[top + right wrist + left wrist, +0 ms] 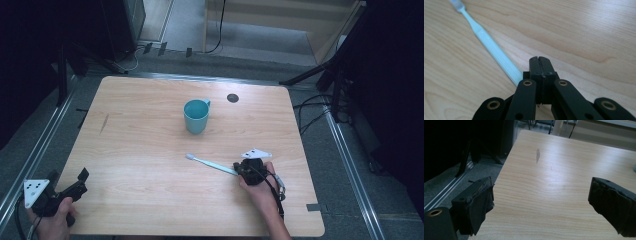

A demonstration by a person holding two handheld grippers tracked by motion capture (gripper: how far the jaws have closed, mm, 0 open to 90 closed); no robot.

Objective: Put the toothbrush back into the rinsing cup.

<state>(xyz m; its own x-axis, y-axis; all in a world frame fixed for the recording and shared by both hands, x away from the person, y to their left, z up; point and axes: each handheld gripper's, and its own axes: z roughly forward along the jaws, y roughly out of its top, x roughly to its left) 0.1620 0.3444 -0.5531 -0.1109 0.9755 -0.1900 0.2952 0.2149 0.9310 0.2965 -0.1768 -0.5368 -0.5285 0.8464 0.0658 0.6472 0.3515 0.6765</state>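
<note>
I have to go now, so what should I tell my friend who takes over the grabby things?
Right tool: jaws shut and empty, at the handle end of the toothbrush, which lies just beside them and is not gripped.
Left tool: jaws wide open, empty, at the near left corner of the table.
Things: the toothbrush lies flat on the table, bristles pointing toward the far left. The teal cup stands upright behind it, apart from it.
Done: nothing picked up so far.
Left: probably open the right tool, grip the toothbrush handle, and carry it to the cup.
</note>
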